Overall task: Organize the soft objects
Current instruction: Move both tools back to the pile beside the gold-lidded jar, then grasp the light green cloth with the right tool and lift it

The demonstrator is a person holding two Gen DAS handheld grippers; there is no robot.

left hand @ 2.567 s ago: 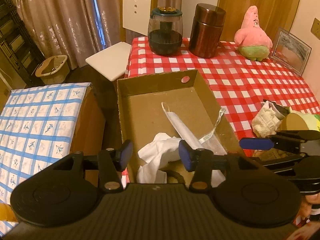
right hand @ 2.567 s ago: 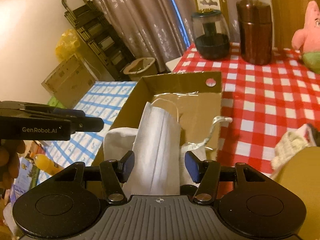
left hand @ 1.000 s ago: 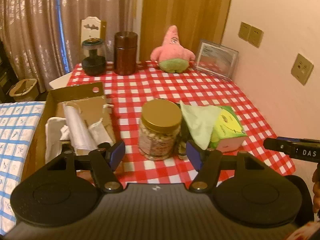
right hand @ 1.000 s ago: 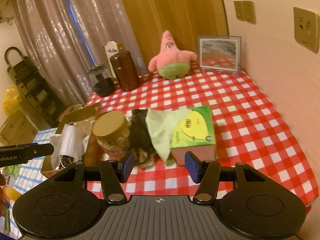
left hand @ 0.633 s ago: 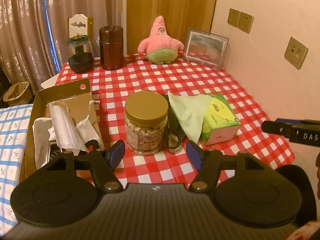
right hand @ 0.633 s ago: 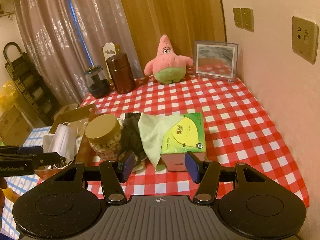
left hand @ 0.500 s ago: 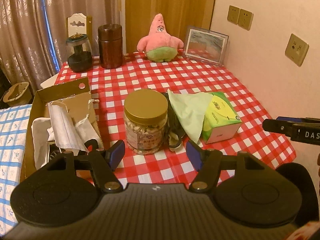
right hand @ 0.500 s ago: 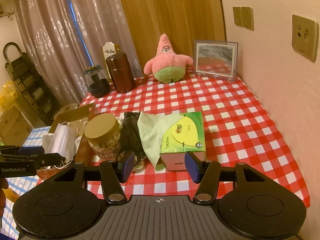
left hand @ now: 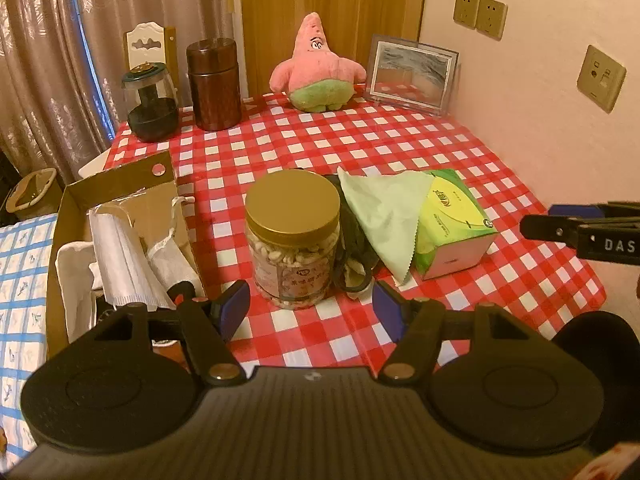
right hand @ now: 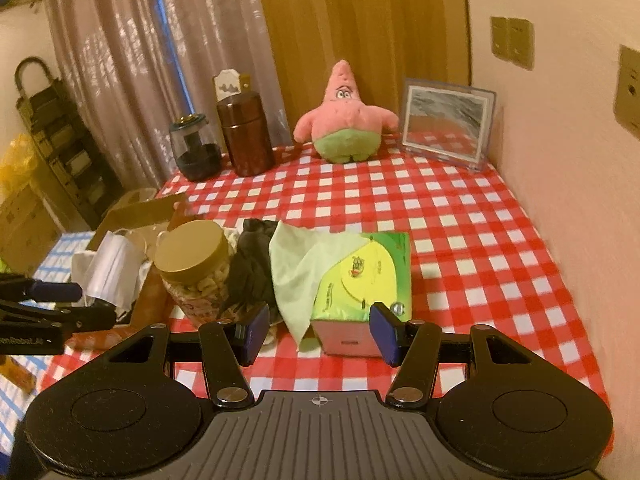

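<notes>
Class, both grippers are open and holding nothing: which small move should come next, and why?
Probably ease the right gripper forward to the light green cloth draped over the tissue box. Its jaws are open just short of it, and the cloth lies outside the cardboard box that already holds the white masks.

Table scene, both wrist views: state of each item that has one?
left hand-held gripper: open, empty
right hand-held gripper: open, empty
cardboard box: open, holding white cloths
face mask: in the box
peanut jar: upright, lid on
green cloth: draped over the tissue box
tissue box: lying flat
black cloth: crumpled between jar and tissue box
Patrick plush: sitting upright
brown canister: upright, closed
</notes>
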